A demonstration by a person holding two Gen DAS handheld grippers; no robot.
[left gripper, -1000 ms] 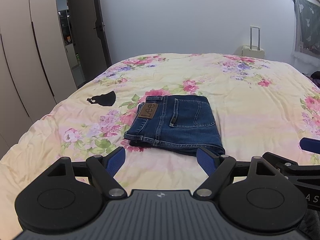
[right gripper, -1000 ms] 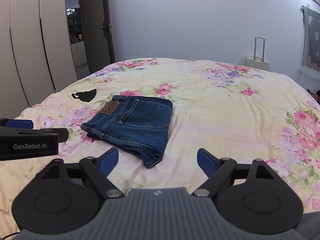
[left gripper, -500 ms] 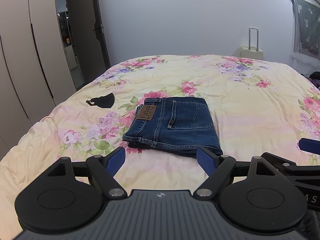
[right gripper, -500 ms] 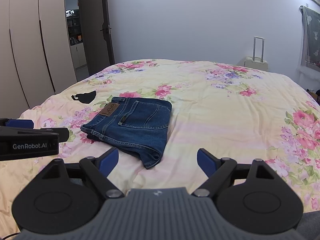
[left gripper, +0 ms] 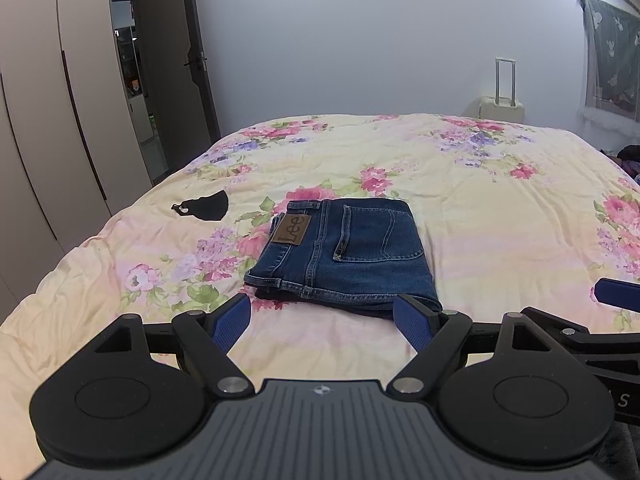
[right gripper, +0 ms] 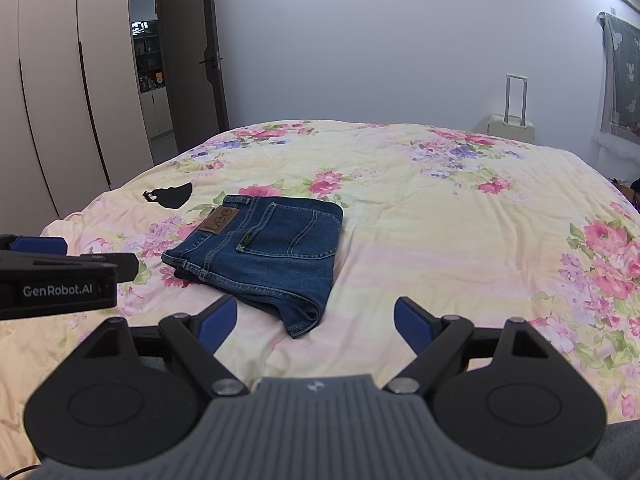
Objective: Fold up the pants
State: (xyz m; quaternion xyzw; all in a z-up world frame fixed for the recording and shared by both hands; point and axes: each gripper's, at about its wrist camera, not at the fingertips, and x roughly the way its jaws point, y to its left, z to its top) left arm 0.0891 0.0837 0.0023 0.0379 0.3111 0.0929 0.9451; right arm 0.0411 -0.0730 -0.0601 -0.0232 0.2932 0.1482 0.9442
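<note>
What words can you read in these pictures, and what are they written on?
"Lee": on the brown leather patch at the waistband of the folded jeans.
"GenRobot.AI": on the side of the left gripper, seen from the right wrist camera.
"A S": cut-off letters on the right gripper's side; the rest is out of frame.
Items on the shelves through the doorway are too small to read.

Bare floral bed (left gripper: 500, 208) lies open to the right of and beyond the folded jeans (left gripper: 348, 256). A black mask (left gripper: 206, 206) lies to their left, apart from them. A suitcase (right gripper: 512, 128) stands beyond the bed's far edge.
</note>
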